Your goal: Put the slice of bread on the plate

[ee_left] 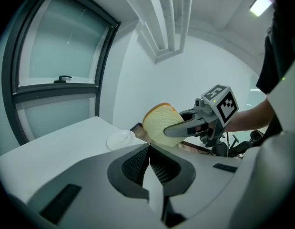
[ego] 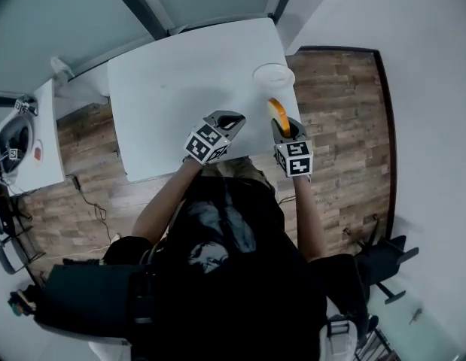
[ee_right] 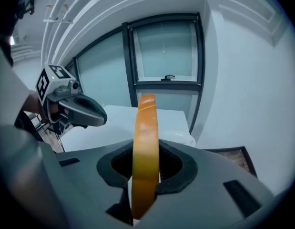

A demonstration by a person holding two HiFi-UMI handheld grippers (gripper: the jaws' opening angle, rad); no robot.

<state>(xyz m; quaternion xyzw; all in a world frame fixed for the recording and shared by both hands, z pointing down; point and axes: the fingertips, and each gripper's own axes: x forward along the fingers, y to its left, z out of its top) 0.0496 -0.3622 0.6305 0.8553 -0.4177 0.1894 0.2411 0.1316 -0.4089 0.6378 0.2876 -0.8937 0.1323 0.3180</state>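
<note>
The white desk (ego: 187,89) filled the middle of the head view, standing on a wooden floor (ego: 338,111) against a pale wall. A person in a dark top (ego: 225,254) leaned at its near edge with both arms stretched forward.

The left gripper (ee_left: 149,166) hung over the near part of the desk. Its fingers were pressed together with nothing between them.

The right gripper (ego: 284,128) was just beside it, on its right, near the desk's right edge. Its fingers were narrow, clamped on the two flat faces of the slice of bread (ee_right: 146,142), which stood on edge with its orange-brown crust facing the camera.

The small white plate (ego: 273,75) sat at the desk's far right corner and had nothing on it. The bread, held up in the right gripper, was near the plate on its near side and not touching it.
</note>
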